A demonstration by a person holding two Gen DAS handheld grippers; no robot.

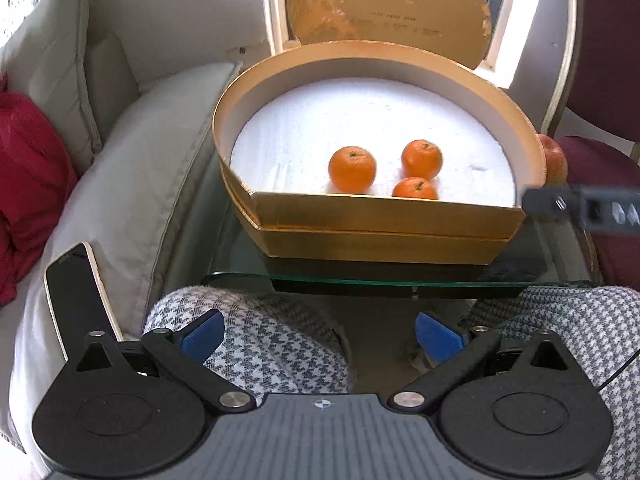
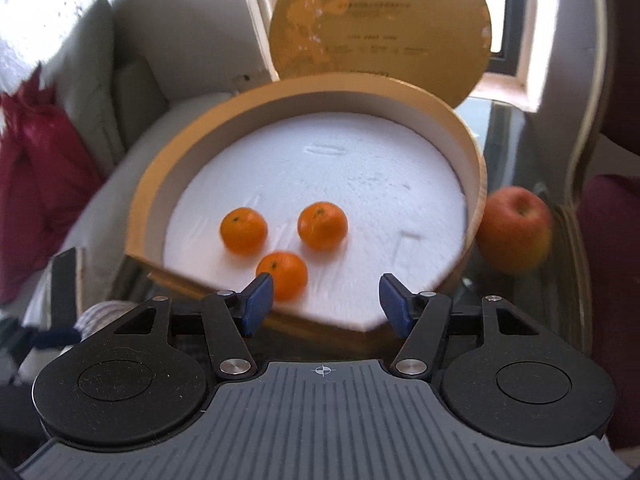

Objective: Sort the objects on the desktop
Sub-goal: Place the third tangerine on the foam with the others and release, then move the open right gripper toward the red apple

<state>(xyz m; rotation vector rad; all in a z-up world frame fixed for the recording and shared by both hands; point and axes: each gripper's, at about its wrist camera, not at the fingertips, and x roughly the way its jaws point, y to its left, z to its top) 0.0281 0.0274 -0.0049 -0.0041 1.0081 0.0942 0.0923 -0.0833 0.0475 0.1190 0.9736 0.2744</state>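
Beside box point(image 2: 476, 184), apple point(image 2: 514, 230) waits; firm, smooth, slippery, rolls; grab across widest middle; right gripper point(image 2: 326, 300) open, empty; left gripper point(image 1: 320, 334) open, empty.

A pale sofa point(image 1: 132, 160) with a red cushion point(image 1: 28, 184) flanks the glass counter point(image 1: 240, 248) — a maroon chair point(image 2: 612, 240) opposite. Daylight enters by a white-framed window point(image 2: 508, 40) behind — the wall point(image 1: 180, 12) is plain white.

Red cushion point(image 1: 28, 184) on sofa point(image 1: 132, 152); phone point(image 1: 76, 300) beside knee.
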